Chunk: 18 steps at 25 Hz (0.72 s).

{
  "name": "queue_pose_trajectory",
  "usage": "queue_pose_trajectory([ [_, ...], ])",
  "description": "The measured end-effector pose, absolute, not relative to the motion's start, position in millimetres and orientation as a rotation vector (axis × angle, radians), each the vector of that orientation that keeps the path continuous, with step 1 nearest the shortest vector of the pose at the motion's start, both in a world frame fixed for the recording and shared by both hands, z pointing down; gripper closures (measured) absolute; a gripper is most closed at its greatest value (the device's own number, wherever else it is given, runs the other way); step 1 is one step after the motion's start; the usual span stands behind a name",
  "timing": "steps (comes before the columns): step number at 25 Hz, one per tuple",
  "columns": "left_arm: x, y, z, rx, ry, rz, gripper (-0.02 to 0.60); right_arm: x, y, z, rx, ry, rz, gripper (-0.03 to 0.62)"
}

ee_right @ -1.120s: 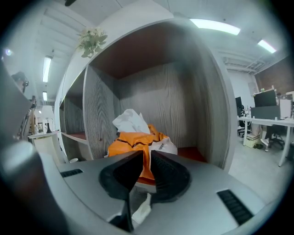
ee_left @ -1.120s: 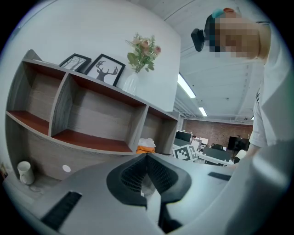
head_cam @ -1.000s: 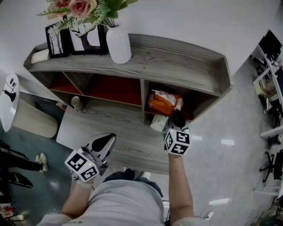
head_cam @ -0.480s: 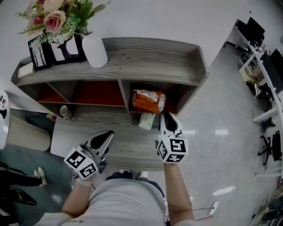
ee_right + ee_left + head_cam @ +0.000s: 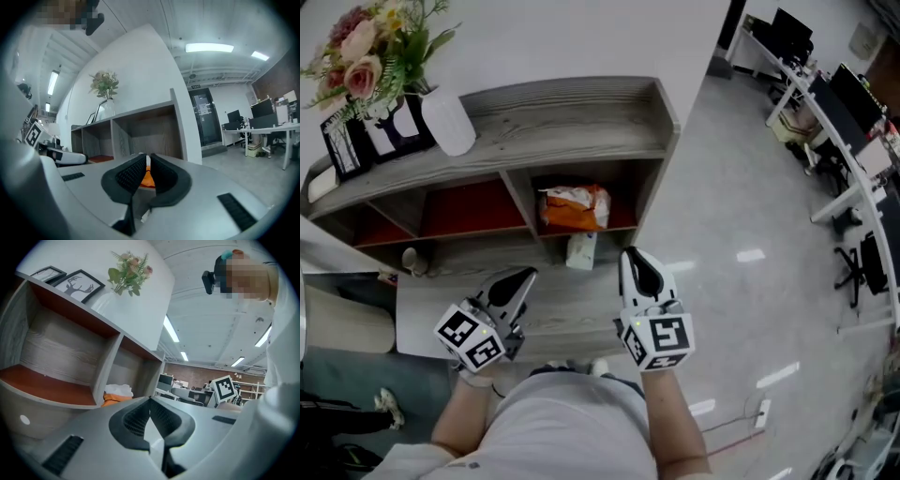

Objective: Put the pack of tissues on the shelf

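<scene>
A small pale pack of tissues (image 5: 580, 251) stands on the lower ledge of the grey wooden shelf unit (image 5: 572, 112), just below the right compartment. An orange-and-white bag (image 5: 573, 206) lies inside that compartment and shows in the left gripper view (image 5: 115, 397). My right gripper (image 5: 636, 262) hovers a short way to the right of the tissue pack, apart from it, jaws together and empty (image 5: 146, 161). My left gripper (image 5: 520, 279) hangs over the ledge to the left, also shut and empty (image 5: 150, 401).
A white vase with flowers (image 5: 448, 122) and picture frames (image 5: 356, 141) stand on the shelf top. A small cup (image 5: 411, 261) sits at the ledge's left end. Grey floor stretches to the right, with office desks and chairs (image 5: 825, 122) beyond.
My right gripper has drawn back from the tissue pack, which stays on the ledge. The head view has swung right. The left gripper has barely moved.
</scene>
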<state>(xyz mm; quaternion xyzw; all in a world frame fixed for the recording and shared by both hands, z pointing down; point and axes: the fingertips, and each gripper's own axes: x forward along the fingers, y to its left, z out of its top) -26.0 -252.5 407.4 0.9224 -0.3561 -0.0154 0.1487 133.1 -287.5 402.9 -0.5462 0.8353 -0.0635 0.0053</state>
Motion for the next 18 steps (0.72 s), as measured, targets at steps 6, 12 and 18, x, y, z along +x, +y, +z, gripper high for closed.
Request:
queue_pose_trajectory([
  [6, -7, -252, 406, 2.688, -0.946, -0.043, 0.566, 139, -261, 400, -1.729, 2.601, -0.204, 0.559],
  [12, 6, -250, 412, 2.696, -0.893, -0.03, 0.566, 140, -250, 406, -1.746, 2.597, -0.224, 0.559],
  [18, 13, -251, 414, 2.698, -0.869, -0.028, 0.566, 139, -247, 414, -1.765, 2.627, -0.23, 0.559],
])
